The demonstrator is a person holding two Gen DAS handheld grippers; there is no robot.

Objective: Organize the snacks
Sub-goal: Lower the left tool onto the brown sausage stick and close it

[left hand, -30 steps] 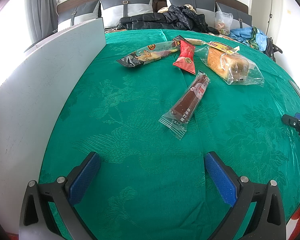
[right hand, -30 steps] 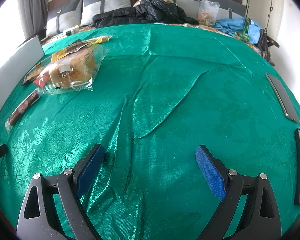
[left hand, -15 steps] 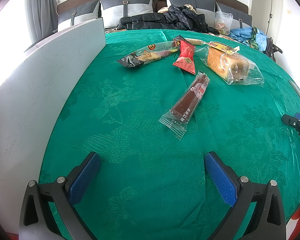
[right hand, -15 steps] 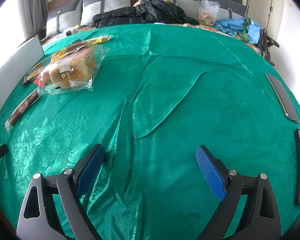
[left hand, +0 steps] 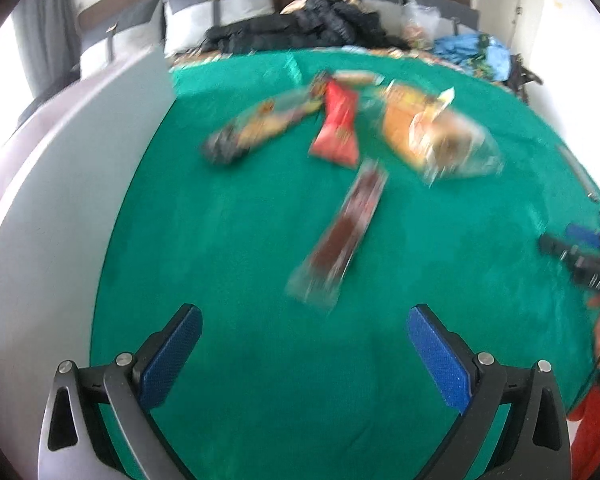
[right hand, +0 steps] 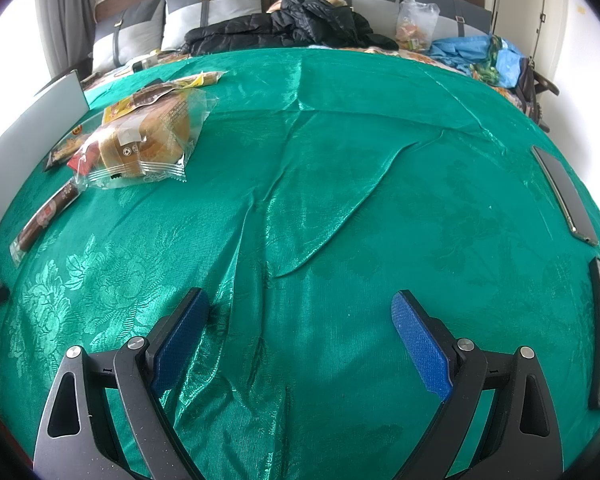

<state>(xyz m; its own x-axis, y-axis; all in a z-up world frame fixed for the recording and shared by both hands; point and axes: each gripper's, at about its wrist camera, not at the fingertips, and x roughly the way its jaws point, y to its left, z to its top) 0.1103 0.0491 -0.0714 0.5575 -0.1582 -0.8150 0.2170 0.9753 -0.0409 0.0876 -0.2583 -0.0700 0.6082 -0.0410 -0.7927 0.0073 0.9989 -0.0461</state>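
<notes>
The left gripper [left hand: 304,344] is spread wide and holds nothing, above the green cloth [left hand: 228,240]; the brown bar packet [left hand: 346,232] lies just beyond its fingers. The red packet [left hand: 338,124] and bread bag [right hand: 148,140] lie farther off. The right gripper [right hand: 300,320] is likewise wide open and empty, over bare cloth.

The right claw [right hand: 300,334] is held wide open above a green cloth [right hand: 340,200]. A bagged bread [right hand: 148,140] is seen far left, beside a brown snack bar [right hand: 46,216].
</notes>
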